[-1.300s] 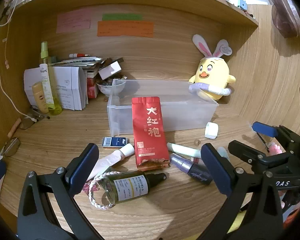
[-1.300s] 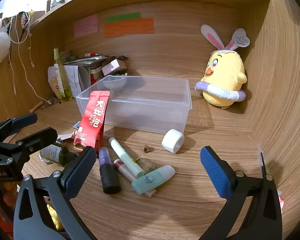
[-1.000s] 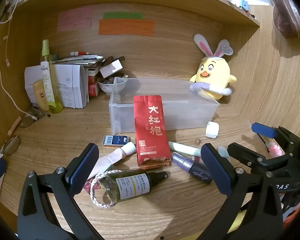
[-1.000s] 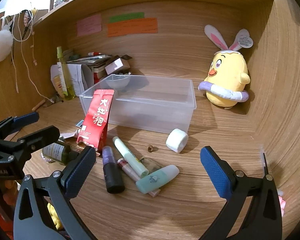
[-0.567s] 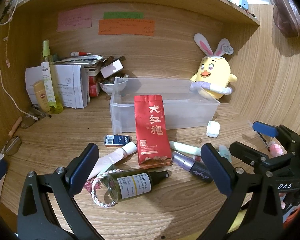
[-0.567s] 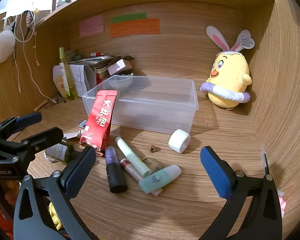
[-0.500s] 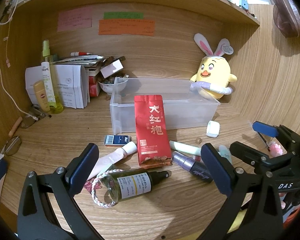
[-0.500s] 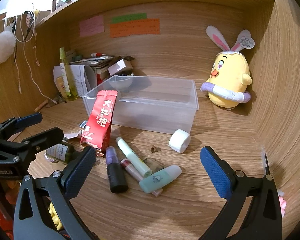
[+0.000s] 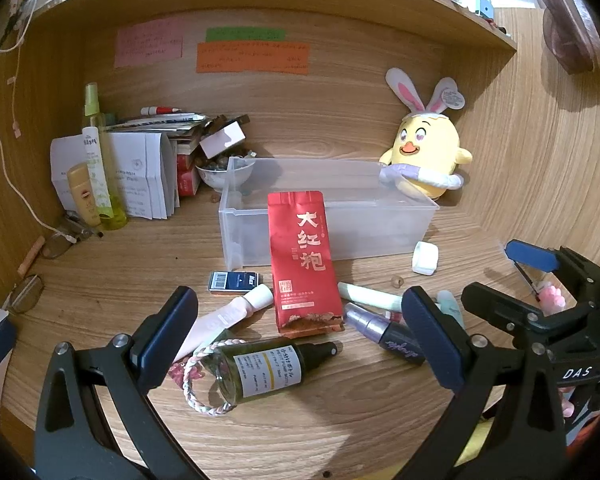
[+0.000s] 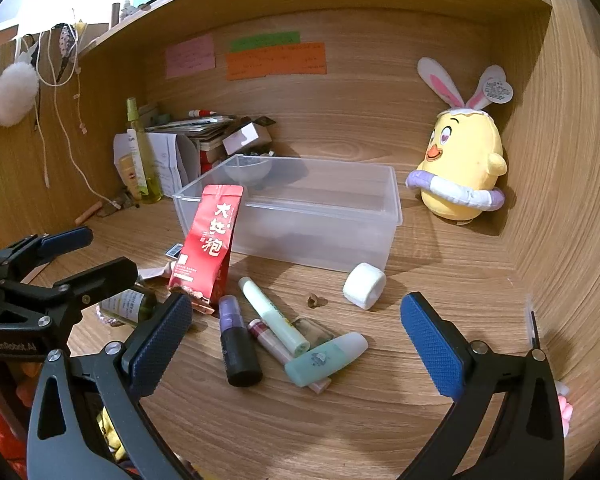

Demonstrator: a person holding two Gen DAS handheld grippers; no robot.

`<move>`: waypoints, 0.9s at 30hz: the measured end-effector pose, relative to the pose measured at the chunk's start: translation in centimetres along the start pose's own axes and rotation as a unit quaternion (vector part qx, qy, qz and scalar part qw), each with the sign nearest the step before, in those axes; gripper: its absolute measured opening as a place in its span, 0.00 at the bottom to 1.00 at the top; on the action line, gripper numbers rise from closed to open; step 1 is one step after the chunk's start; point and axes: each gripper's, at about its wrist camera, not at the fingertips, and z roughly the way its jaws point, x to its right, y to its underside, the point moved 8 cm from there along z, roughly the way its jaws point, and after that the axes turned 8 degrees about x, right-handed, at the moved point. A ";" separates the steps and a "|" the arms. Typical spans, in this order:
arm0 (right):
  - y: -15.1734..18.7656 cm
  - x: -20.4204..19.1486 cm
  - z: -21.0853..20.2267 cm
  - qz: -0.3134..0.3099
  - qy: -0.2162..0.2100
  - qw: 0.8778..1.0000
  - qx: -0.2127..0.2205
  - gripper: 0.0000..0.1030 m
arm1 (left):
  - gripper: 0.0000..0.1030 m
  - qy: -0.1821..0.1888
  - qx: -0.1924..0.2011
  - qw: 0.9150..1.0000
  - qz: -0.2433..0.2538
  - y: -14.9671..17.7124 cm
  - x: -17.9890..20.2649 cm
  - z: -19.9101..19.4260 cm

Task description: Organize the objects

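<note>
Bin: clear plastic bin (image 10: 300,216) stood empty at the far middle of the tabletop (image 10: 440,280); loose things lay in front of it, none inside.
Red pouch: red tea pouch (image 9: 304,264) leaned upright on the bin's near wall, long axis near-to-far.
Green bottle: dark green bottle (image 9: 268,368) lay on its side, cap to the right, long axis across my left fingers' gap, just beyond them.
Tubes: purple-capped bottle (image 10: 236,344) and mint tube (image 10: 324,360) lay ahead of my right fingers.
Nearer hand: left for the green bottle, right for the tubes, as I judged it.
Left gripper (image 9: 300,344): fingers spread wide, holding nothing, touching nothing.
Right gripper (image 10: 300,348): fingers spread wide, empty, clear of the pile.
</note>
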 end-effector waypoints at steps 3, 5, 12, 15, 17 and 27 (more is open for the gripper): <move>0.0 0.1 0.1 0.002 -0.001 1.000 -0.002 1.00 | 1.00 -0.001 0.001 1.000 0.001 0.0 0.0 0.0; 0.0 0.1 0.1 0.002 -0.001 1.000 -0.002 1.00 | 1.00 -0.001 0.001 1.000 0.001 -0.1 0.1 0.0; 0.3 0.0 0.4 0.005 -0.004 1.000 -0.008 1.00 | 1.00 0.006 -0.004 1.000 -0.004 0.2 0.3 0.3; 0.4 0.1 0.5 0.005 -0.006 1.000 -0.009 1.00 | 1.00 0.008 -0.006 1.000 -0.007 0.3 0.2 0.4; 0.4 0.0 0.5 0.005 -0.006 1.000 -0.010 1.00 | 1.00 0.009 -0.008 1.000 -0.009 0.3 0.1 0.5; 1.3 0.2 1.6 0.018 -0.012 0.999 -0.026 1.00 | 1.00 0.034 -0.027 0.999 -0.026 1.0 -0.2 1.4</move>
